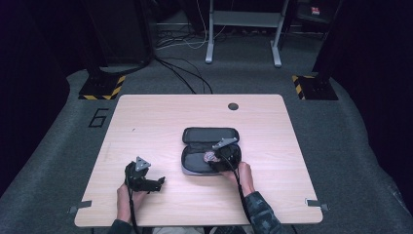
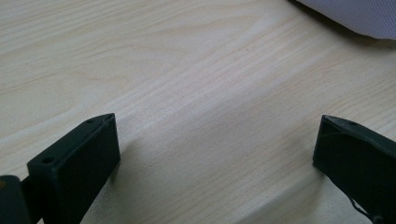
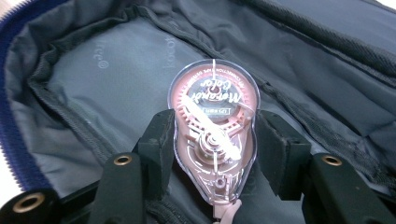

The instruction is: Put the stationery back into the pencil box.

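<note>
An open dark zip case (image 1: 210, 134) lies at the middle of the wooden table (image 1: 146, 122), its grey lining (image 3: 107, 74) facing up. My right gripper (image 1: 214, 157) hangs over the case's near half, shut on a pink, clear-shelled correction tape dispenser (image 3: 214, 126) that is held flat just above the lining. The dispenser (image 1: 210, 156) shows as a small pink disc in the high view. My left gripper (image 1: 155, 184) rests low over bare wood at the front left, open, its jaws far apart with nothing between them (image 2: 217, 154).
A blue zip edge (image 3: 14, 116) runs along the case's rim. A pale corner of the case (image 2: 359, 16) lies ahead of the left gripper. A round cable hole (image 1: 233, 106) sits near the table's far edge. Stand bases with yellow-black tape (image 1: 102, 87) are on the floor beyond.
</note>
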### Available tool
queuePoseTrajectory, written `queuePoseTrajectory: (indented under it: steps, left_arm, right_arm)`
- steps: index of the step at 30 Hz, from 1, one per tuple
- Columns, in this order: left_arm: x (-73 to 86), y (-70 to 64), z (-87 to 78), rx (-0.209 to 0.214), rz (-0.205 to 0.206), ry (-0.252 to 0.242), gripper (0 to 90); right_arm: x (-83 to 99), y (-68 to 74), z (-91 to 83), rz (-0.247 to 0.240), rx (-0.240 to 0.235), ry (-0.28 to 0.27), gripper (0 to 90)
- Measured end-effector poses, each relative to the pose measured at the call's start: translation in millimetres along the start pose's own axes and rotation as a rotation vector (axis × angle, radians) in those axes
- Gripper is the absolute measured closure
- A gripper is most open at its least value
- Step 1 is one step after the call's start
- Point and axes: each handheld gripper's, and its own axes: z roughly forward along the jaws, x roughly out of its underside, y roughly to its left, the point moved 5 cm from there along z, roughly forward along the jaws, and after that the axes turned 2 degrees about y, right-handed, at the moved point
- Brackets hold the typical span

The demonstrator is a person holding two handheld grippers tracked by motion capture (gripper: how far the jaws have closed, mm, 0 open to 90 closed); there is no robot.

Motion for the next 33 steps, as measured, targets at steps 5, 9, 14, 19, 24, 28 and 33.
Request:
queuePoseTrajectory:
  steps: [5, 9, 14, 19, 24, 28, 33]
  left_arm:
    - [-0.2, -0.4, 0.4, -0.001, -0.007, -0.006, 0.4]
    - [-0.2, -0.4, 0.3, -0.001, -0.006, -0.005, 0.4]
    - [-0.2, -0.4, 0.3, -0.001, -0.006, -0.005, 0.4]
    - [-0.2, -0.4, 0.3, -0.001, -0.006, -0.005, 0.5]
    - [-0.2, -0.3, 0.2, -0.001, -0.005, -0.004, 0.4]
    - [-0.2, -0.3, 0.3, -0.001, -0.005, -0.004, 0.4]
    - [-0.2, -0.3, 0.3, -0.001, -0.005, -0.004, 0.4]
  right_arm:
    - [0.5, -1.8, -2.1, 0.016, -0.023, 0.005, 32.3]
    - [-0.7, -1.8, -6.5, 0.02, -0.031, -0.006, 19.5]
    - [-3.9, -2.3, -23.0, 0.017, -0.052, -0.047, 13.0]
    - [-3.8, -3.5, -38.9, 0.019, -0.055, -0.078, 8.1]
    - [1.5, -11.9, -61.9, 0.035, -0.04, -0.117, 5.1]
    - [5.4, -17.5, -74.0, 0.047, -0.027, -0.136, 4.3]
    - [12.6, -28.2, -91.1, 0.073, -0.002, -0.166, 3.7]
